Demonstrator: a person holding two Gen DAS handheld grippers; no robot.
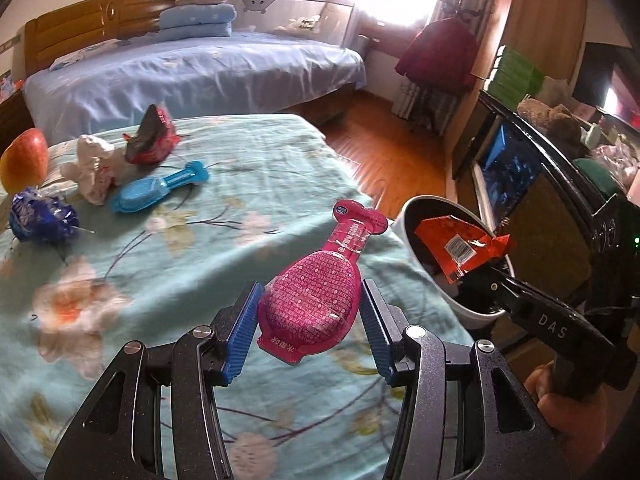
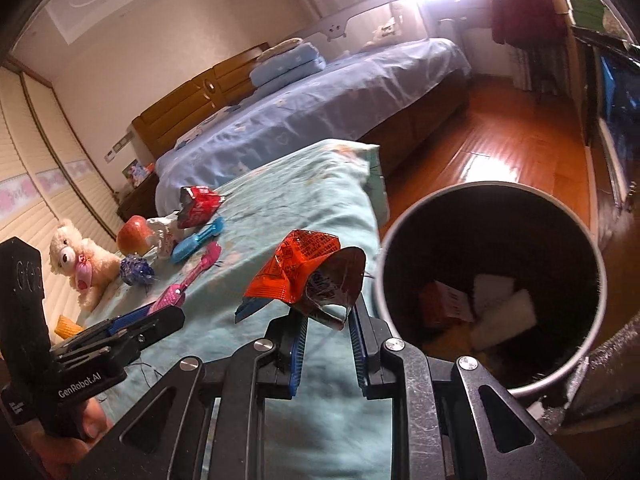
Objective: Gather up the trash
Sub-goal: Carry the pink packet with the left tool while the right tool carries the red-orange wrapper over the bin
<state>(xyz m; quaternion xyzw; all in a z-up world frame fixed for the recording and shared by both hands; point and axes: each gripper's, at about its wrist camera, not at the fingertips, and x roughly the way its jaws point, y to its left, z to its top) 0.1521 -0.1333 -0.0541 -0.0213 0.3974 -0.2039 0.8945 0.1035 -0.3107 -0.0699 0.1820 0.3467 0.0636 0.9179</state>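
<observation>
On the bedspread (image 1: 224, 216) lie five trash pieces and one apple (image 1: 25, 160).

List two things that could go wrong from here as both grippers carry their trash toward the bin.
1. The orange wrapper is pinched only at its lower edge by the right gripper, and it is not yet over the bin; it could slip onto the bedspread.
2. The pink packet sits loosely in the left gripper and might drop.
</observation>
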